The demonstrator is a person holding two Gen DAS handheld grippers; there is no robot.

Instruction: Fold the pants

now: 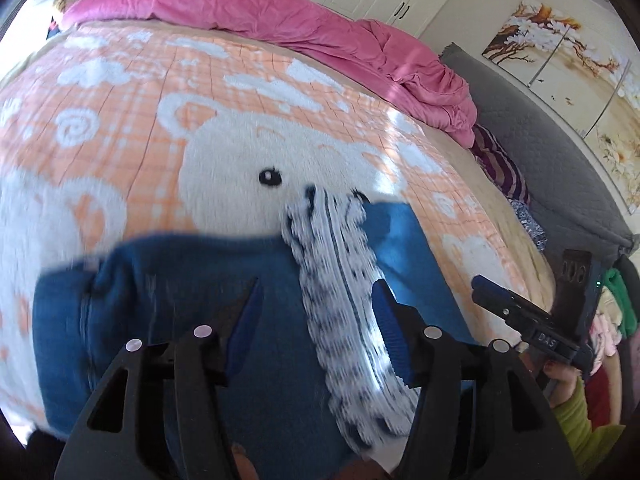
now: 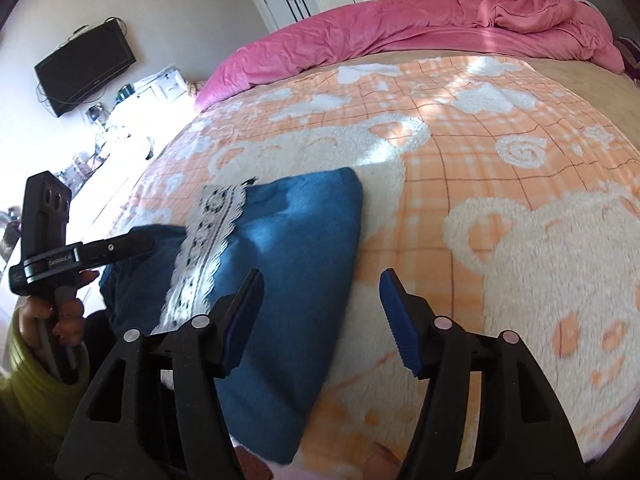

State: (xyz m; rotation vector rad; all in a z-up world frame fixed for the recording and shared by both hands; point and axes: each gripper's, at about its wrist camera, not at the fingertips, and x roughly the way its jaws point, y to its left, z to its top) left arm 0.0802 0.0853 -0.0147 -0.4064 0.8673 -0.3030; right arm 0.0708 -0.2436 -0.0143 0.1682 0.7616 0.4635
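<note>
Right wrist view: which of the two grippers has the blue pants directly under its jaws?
The left gripper: its open jaws frame the pants and lace trim. The right gripper hangs mostly over the bear blanket.

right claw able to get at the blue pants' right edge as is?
Probably yes: right claw is open, empty, just over that edge of the folded blue fleece pants; nothing lies between.

Both my grippers held forward, jaws apart, nothing pinched.

My left gripper (image 1: 318, 320) points downward with its blue pads (image 1: 390, 330) spread and gripping nothing. My right gripper (image 2: 322, 312) tilts down likewise, its pads (image 2: 400, 320) wide apart and bare. My left hand (image 2: 60, 316) wraps the grip below a green sleeve (image 2: 24, 364); my right hand (image 1: 560, 376) does the same.
</note>
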